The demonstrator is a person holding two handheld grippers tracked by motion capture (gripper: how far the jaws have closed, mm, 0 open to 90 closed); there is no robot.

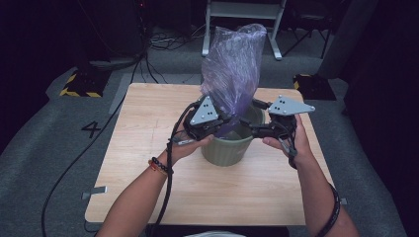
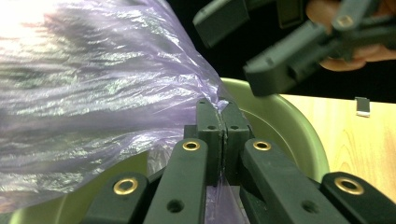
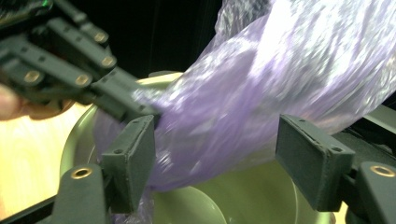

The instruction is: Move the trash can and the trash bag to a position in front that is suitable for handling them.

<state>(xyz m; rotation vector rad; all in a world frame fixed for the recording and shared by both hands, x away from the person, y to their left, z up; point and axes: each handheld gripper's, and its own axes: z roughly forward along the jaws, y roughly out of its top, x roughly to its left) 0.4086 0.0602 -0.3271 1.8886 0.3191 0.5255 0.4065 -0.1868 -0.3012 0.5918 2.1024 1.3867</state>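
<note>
Left gripper (image 2: 222, 109): jaws pressed together, clamped on a fold of the purple plastic bag (image 1: 232, 64) just above the near-left rim of the green bucket (image 1: 228, 150). Right gripper (image 3: 215, 158): jaws apart, bag film between them, over the bucket's right rim. Bag billows upward out of the bucket. Bucket stands mid-table (image 1: 148, 148).

Thin purple plastic bag (image 1: 232, 64), translucent, crinkled, glossy | green bin (image 1: 228, 150), smooth ribbed plastic, dull sheen | table (image 1: 148, 148), pale wood grain, matt | left gripper (image 2: 222, 116), matt black plastic, brass-coloured rivets | floor (image 1: 44, 148), grey rough carpet
</note>
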